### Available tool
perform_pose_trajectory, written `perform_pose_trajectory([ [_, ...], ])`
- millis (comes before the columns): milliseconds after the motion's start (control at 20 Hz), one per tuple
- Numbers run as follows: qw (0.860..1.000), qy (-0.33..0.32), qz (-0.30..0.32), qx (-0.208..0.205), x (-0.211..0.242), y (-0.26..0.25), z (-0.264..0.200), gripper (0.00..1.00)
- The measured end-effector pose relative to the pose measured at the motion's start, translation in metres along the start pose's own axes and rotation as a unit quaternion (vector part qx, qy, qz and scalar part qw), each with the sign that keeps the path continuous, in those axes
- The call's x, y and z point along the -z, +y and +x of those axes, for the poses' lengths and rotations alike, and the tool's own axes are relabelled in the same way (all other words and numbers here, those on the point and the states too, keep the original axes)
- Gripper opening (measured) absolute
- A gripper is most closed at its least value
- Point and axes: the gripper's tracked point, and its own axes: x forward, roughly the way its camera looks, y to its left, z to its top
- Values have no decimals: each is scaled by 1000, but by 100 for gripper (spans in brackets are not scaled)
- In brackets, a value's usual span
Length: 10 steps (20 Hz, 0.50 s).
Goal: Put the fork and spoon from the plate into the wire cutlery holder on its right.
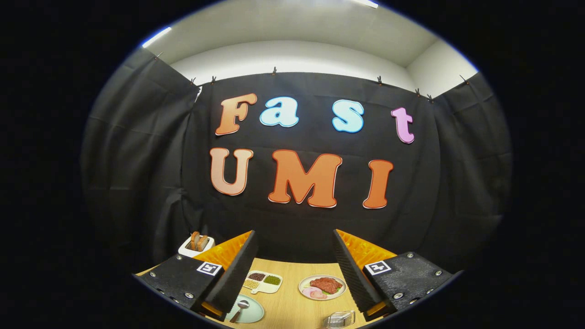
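Observation:
My gripper (295, 246) is open and held high above the wooden table, with nothing between its two black-padded fingers (237, 269). Far below, beside the left finger, lies a pale green plate (253, 313) with a spoon (239, 309) on it; the left finger hides part of the plate, and I cannot make out the fork. The wire cutlery holder (339, 319) stands to the plate's right, near the right finger's base.
Further back on the table (288, 274) lie a white divided dish of beans (263, 281) and a plate of meat slices (322, 288). A white toaster with bread (196, 244) stands at the back left, against the black cloth wall.

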Motion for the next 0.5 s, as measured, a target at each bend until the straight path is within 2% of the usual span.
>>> perform_pose_trajectory([
  [150, 998, 56, 6, -24, 41, 27, 4, 98],
  [300, 989, 137, 17, -48, 93, 58, 10, 98],
  [400, 977, 199, 26, -70, 129, 80, 15, 98],
  [500, 957, 270, 26, -98, 170, 102, 13, 98],
])
